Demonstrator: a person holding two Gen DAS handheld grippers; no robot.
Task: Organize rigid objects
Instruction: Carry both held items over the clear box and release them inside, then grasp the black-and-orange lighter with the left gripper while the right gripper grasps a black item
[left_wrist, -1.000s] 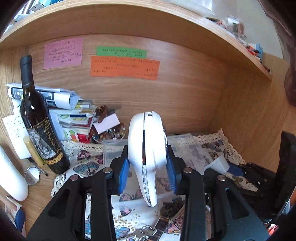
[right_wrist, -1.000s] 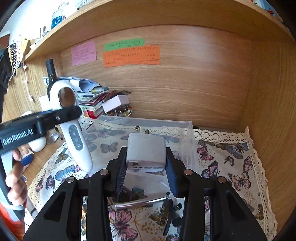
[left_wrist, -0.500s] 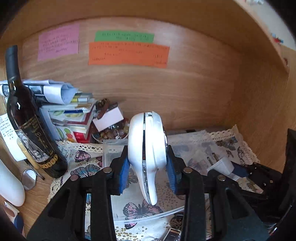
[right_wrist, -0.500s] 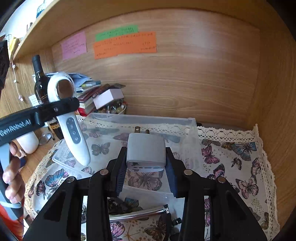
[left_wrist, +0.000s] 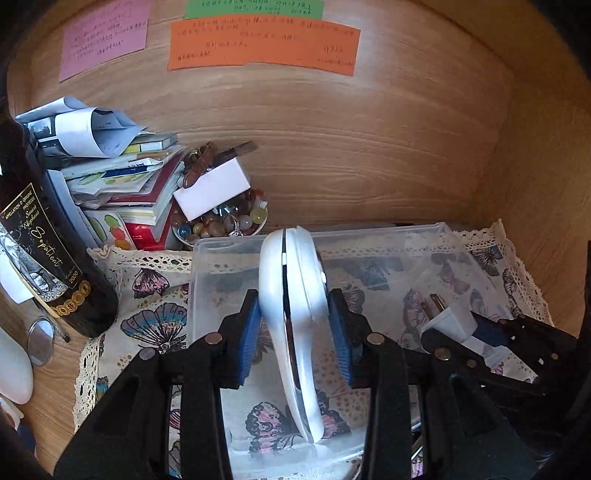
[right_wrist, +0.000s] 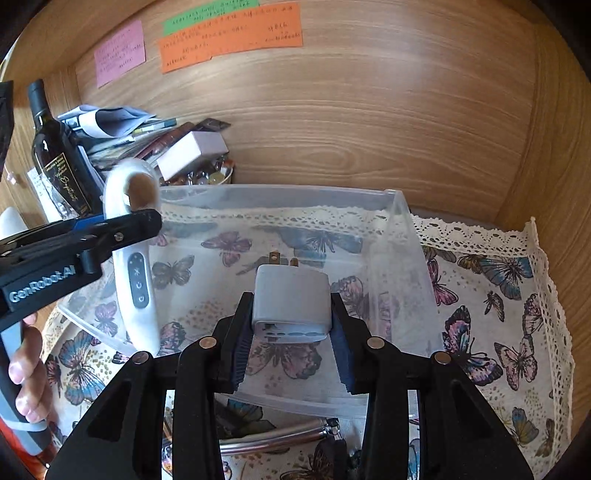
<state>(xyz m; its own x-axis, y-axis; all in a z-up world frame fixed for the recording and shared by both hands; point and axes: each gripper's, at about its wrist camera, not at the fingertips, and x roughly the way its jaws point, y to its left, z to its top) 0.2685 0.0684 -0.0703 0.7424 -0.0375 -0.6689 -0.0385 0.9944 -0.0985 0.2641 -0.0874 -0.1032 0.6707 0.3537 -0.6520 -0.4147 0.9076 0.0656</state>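
Note:
My left gripper (left_wrist: 293, 334) is shut on a white handheld device (left_wrist: 295, 314) with a round head and buttons, held upright over the left part of a clear plastic bin (left_wrist: 369, 236); it also shows in the right wrist view (right_wrist: 135, 273). My right gripper (right_wrist: 290, 334) is shut on a white plug adapter (right_wrist: 290, 299), prongs pointing away, over the middle of the bin (right_wrist: 391, 229). The adapter also shows in the left wrist view (left_wrist: 452, 321).
A dark wine bottle (left_wrist: 40, 251), a pile of books and papers (left_wrist: 122, 184) and a bowl of beads (left_wrist: 225, 221) stand at the left rear. A butterfly cloth (right_wrist: 509, 295) covers the shelf. Wooden walls close in behind and right. A metal tube (right_wrist: 280, 435) lies near me.
Both grippers have moved forward and down over the clear bin, carrying their objects. The device's tip now sits low at the bin's near rim.

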